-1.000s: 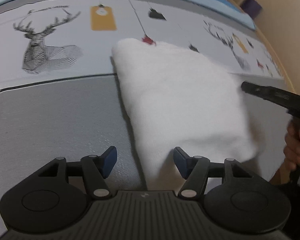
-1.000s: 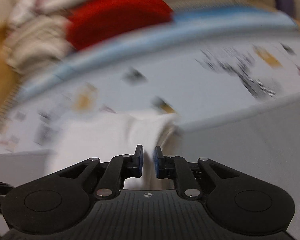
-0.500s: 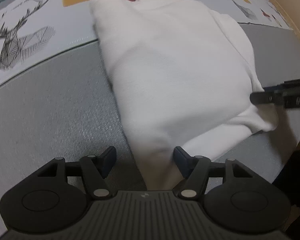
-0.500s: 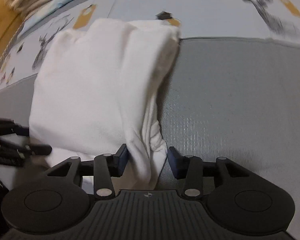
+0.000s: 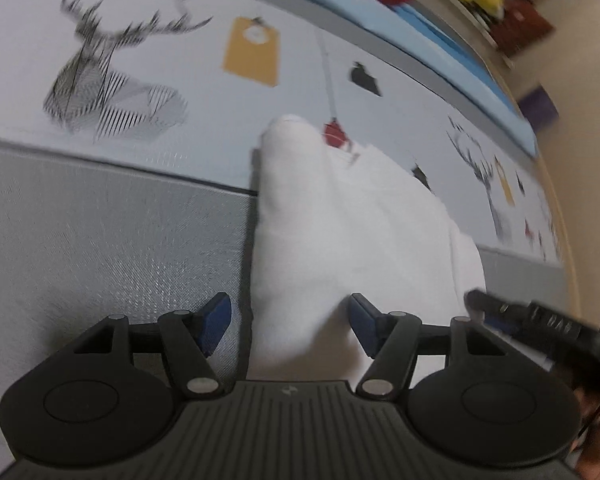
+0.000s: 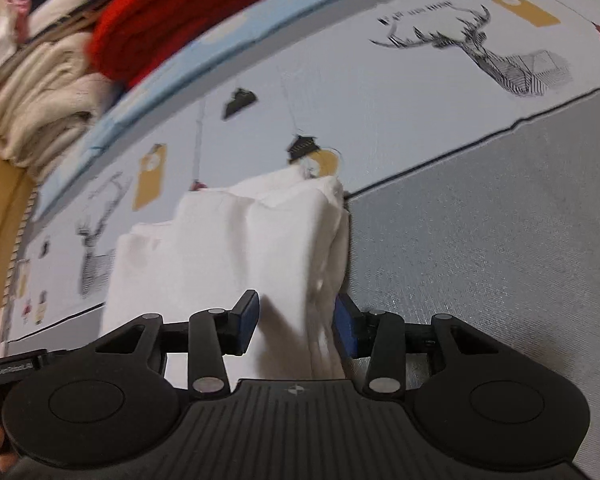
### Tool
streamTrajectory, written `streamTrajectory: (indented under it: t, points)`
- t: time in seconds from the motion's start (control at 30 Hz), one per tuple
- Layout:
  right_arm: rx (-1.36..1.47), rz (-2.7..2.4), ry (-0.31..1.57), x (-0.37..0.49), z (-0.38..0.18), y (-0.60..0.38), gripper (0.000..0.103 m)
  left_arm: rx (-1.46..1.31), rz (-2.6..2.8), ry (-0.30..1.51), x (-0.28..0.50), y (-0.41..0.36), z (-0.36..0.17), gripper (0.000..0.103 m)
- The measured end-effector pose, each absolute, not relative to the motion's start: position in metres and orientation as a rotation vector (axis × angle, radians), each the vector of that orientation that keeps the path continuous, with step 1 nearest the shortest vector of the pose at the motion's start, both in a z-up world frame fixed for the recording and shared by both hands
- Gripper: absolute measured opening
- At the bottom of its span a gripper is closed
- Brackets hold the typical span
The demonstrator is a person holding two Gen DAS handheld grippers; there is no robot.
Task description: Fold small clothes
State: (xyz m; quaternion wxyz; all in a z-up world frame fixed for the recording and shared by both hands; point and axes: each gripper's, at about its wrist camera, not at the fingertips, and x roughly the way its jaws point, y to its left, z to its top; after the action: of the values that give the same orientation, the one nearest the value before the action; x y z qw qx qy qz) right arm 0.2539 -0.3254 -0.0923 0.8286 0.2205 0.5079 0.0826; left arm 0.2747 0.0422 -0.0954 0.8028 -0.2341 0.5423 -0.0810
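I have the white garment [image 5: 352,232] lying folded on the bed [image 5: 112,248], straddling the line where the grey band of the cover meets the deer-print band, and I keep both grippers at its near edge because the two near corners are what I judge the next fold needs. My left gripper [image 5: 290,320] has its fingers spread wide with a near corner of the cloth between them; the pads stand clear of the fabric, so nothing is pinched yet. My right gripper [image 6: 296,322] has its fingers apart around the bunched layered edge at the other corner; the cloth sits close against the right pad, but I see no squeeze. A stack of other clothes [image 6: 112,52] waits beyond the bed's far edge.
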Motion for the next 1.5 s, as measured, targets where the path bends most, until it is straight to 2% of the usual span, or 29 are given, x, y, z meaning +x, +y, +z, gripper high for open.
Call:
streamTrajectory:
  t: [0.2, 0.27, 0.33, 0.4, 0.5, 0.6, 0.67, 0.7, 0.77, 1.07, 1.17, 1.2, 1.27, 1.3, 1.5]
  points:
    - [0.477, 0.114, 1.110, 0.261, -0.111, -0.316, 0.042, -0.549, -0.169, 1.173, 0.291, 0.032, -0.119, 0.068]
    - [0.483, 0.126, 1.106, 0.263, -0.110, -0.313, 0.031, -0.538, -0.173, 1.161, 0.296, 0.029, -0.120, 0.061]
    - [0.458, 0.135, 1.094, 0.264, -0.108, -0.310, 0.027, -0.520, -0.178, 1.157, 0.298, 0.029, -0.120, 0.042]
    - [0.452, 0.132, 1.082, 0.265, -0.105, -0.307, 0.023, -0.524, -0.193, 1.141, 0.298, 0.030, -0.116, 0.032]
    - [0.478, 0.134, 1.023, 0.267, -0.094, -0.302, 0.020, -0.454, -0.200, 1.061, 0.295, 0.028, -0.092, 0.030]
    - [0.441, 0.174, 0.900, 0.267, -0.073, -0.289, 0.020, -0.432, -0.192, 0.961, 0.294, 0.034, -0.066, 0.032]
    - [0.418, 0.202, 0.828, 0.266, -0.063, -0.281, 0.022, -0.424, -0.153, 0.894, 0.292, 0.041, -0.053, 0.043]
    - [0.406, 0.202, 0.809, 0.266, -0.060, -0.279, 0.026, -0.418, -0.124, 0.871, 0.292, 0.045, -0.048, 0.052]
    - [0.354, 0.150, 0.820, 0.269, -0.062, -0.276, 0.031, -0.406, -0.101, 0.864, 0.291, 0.053, -0.046, 0.058]
    - [0.308, 0.167, 0.844, 0.251, -0.055, -0.297, 0.034, -0.363, -0.132, 1.039, 0.288, 0.052, -0.072, 0.059]
    - [0.263, 0.238, 0.950, 0.255, -0.069, -0.292, 0.038, -0.313, -0.120, 1.099, 0.285, 0.046, -0.090, 0.059]
    - [0.223, 0.234, 1.013, 0.256, -0.079, -0.288, 0.038, -0.288, -0.106, 1.124, 0.285, 0.043, -0.097, 0.062]
    - [0.130, 0.193, 1.099, 0.256, -0.095, -0.283, 0.041, -0.294, -0.093, 1.130, 0.282, 0.043, -0.103, 0.063]
    - [0.119, 0.180, 1.100, 0.255, -0.096, -0.284, 0.047, -0.300, -0.089, 1.127, 0.281, 0.044, -0.101, 0.063]
    - [0.194, 0.228, 1.019, 0.250, -0.077, -0.291, 0.044, -0.252, -0.170, 1.057, 0.265, 0.037, -0.071, 0.062]
